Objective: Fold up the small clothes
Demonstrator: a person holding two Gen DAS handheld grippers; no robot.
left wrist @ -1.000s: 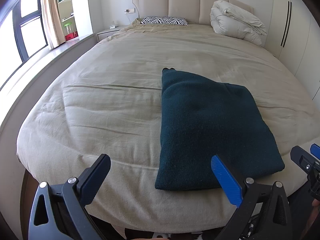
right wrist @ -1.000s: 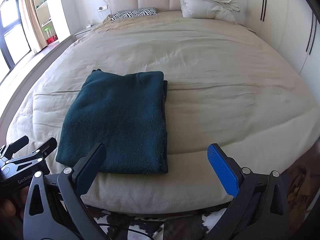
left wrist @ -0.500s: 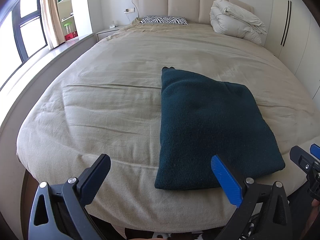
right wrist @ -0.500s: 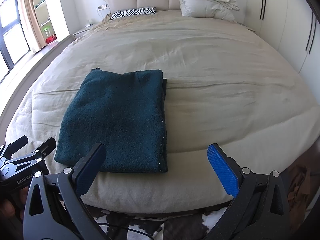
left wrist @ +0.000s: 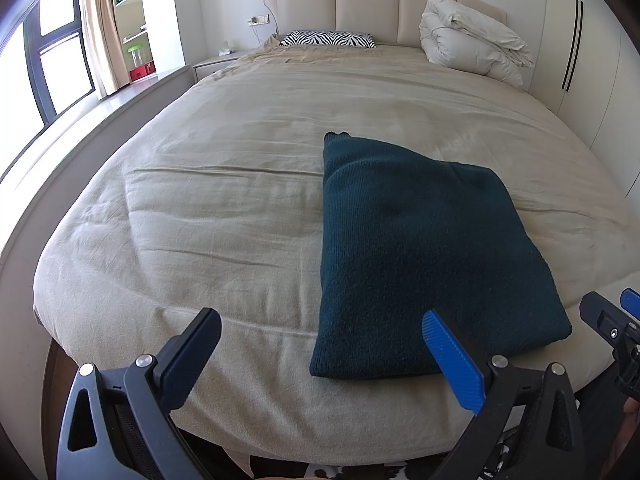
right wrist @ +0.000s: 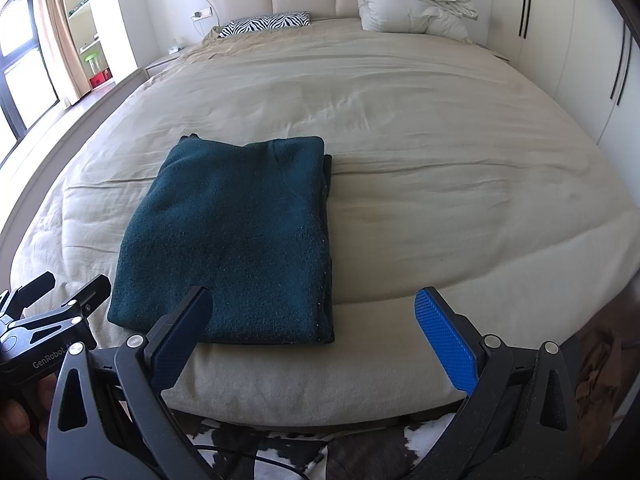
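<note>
**Folded sweater at foot edge of bed; both grippers spread and empty**

The sweater (left wrist: pixel 424 256) lay folded into a rough rectangle on the bed (left wrist: pixel 224 200), near its foot edge. It was a dark teal knit with a fuzzy, pilled surface; the bed cover was beige, smooth, with shallow creases.

The left gripper (left wrist: pixel 320 356) hung off the foot edge with its jaws wide apart, holding nothing, the sweater's near left corner between its fingers in view. The right gripper (right wrist: pixel 320 336) was likewise released, jaws wide, empty, with the sweater's near right corner between them.

Left wrist view only: the sweater's left folded edge ran straight and thick; a small tab of fabric stuck out at its far corner. The right gripper (left wrist: pixel 612 320) showed at the right margin.

Right wrist view only: a second layer peeked out along the sweater's (right wrist: pixel 236 240) right side, and a curved seam crossed the top layer. The left gripper (right wrist: pixel 60 292) appeared at lower left, beside the sweater's near left corner. A cowhide-patterned rug (right wrist: pixel 304 448) lay below the foot edge.

Both views: a zebra pillow (left wrist: pixel 328 39) and a bundled white duvet (left wrist: pixel 472 46) at the padded headboard (left wrist: pixel 360 4).
</note>
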